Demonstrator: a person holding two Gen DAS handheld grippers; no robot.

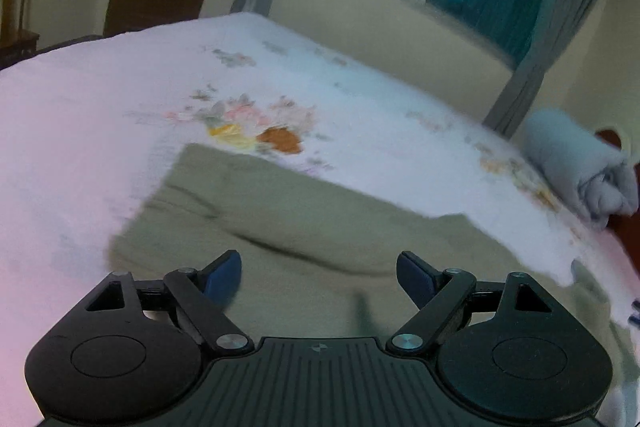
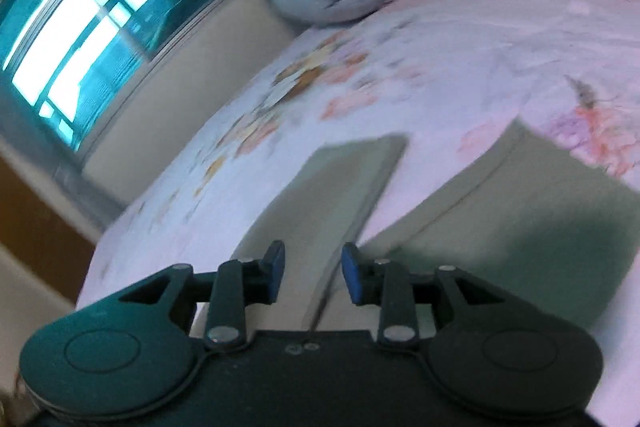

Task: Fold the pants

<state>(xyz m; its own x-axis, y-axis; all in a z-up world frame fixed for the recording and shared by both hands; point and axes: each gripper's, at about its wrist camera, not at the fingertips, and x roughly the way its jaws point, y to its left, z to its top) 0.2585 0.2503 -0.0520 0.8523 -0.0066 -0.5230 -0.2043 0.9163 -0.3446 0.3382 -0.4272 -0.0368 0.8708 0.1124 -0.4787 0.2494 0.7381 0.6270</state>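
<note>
Olive pants (image 1: 304, 227) are lying flat on the bed (image 1: 120, 87), legs running far from the right tool (image 2: 313, 275), nearer the hems, both it and left tool (image 1: 319, 277) hovering spread, gripping nothing.

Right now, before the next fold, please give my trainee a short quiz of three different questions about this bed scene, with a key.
1. True or false: the left gripper is shut on the olive pants.
2. Which lies beside the window-side edge of the floral bedsheet? A) a rolled grey blanket B) a laptop C) a shoe
3. Fill in: the right gripper is open above one pant ____.

Key: 1 false, both grippers are open and hold nothing; 2 A; 3 leg.
</note>
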